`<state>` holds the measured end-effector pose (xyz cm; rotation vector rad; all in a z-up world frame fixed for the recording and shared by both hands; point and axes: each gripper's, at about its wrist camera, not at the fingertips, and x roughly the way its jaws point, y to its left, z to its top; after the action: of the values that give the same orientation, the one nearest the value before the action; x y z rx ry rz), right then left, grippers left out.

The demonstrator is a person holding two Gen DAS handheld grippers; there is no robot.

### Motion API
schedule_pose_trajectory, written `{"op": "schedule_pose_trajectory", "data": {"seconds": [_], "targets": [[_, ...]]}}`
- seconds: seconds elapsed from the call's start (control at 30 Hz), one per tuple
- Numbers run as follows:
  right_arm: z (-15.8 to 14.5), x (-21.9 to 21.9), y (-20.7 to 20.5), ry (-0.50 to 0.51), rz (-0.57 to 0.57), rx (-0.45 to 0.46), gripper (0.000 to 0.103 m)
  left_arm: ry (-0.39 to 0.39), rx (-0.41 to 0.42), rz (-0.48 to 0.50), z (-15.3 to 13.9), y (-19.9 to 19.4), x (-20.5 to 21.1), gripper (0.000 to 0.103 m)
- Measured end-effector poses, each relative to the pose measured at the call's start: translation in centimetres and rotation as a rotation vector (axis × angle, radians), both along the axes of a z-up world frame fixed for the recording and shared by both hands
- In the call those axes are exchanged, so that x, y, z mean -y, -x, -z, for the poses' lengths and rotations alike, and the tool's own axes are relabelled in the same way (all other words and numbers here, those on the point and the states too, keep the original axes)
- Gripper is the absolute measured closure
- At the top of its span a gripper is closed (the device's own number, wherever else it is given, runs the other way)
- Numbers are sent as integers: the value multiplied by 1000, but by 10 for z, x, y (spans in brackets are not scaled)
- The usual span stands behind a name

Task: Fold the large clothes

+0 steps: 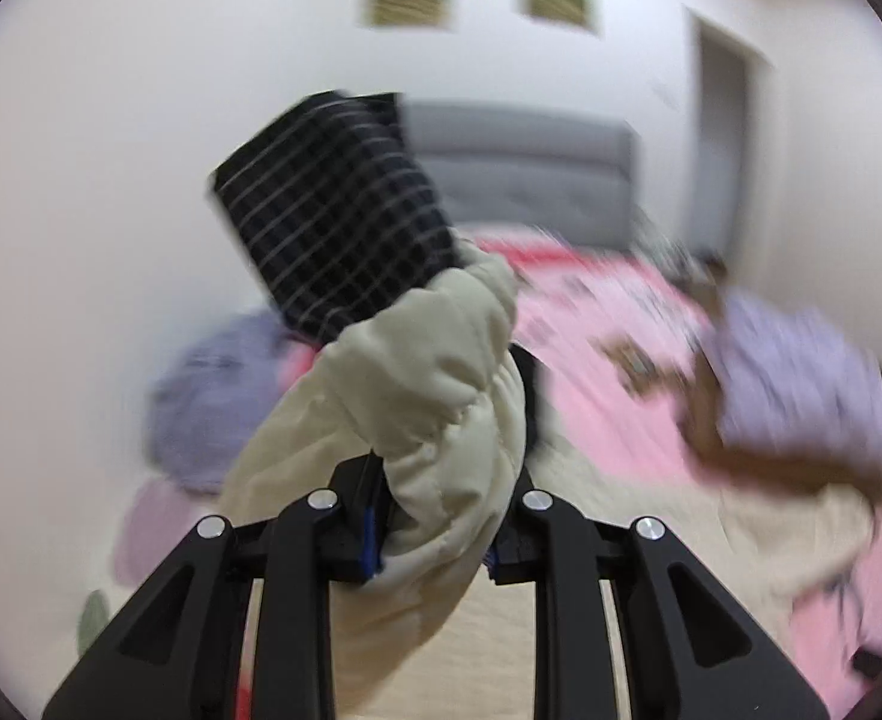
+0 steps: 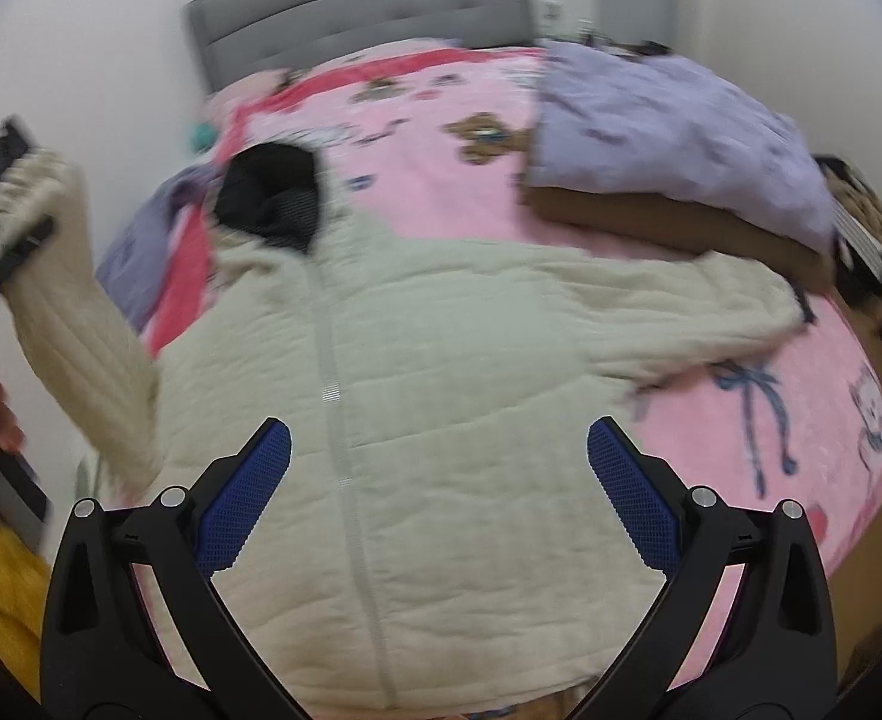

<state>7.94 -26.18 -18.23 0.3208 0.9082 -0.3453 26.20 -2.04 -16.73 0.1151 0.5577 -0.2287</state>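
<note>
**Q:** Why is the sleeve raised?

**A:** My left gripper (image 1: 435,546) is clamped on the cream quilted jacket's (image 2: 441,420) sleeve (image 1: 417,384), lifted for folding inward. The jacket lies zip-up across the bed's (image 2: 429,180) near edge. My right gripper (image 2: 439,480) hovers wide, empty, above it.

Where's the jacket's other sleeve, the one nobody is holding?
In the right wrist view the free sleeve lies flat on the pink blanket, stretched to the right, its cuff beside the purple pillow.
</note>
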Motion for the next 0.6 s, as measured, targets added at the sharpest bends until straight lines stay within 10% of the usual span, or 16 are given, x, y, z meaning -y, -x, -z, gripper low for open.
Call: {"op": "schedule_pose_trajectory", "data": {"seconds": [0.23,0.6], "targets": [[24,94,34,3,176,-49,8,-405,-52,120,146,25,180,82],[74,122,-39,-174,-51,-26,8,-703,-105,255,253,71,197,68]]}}
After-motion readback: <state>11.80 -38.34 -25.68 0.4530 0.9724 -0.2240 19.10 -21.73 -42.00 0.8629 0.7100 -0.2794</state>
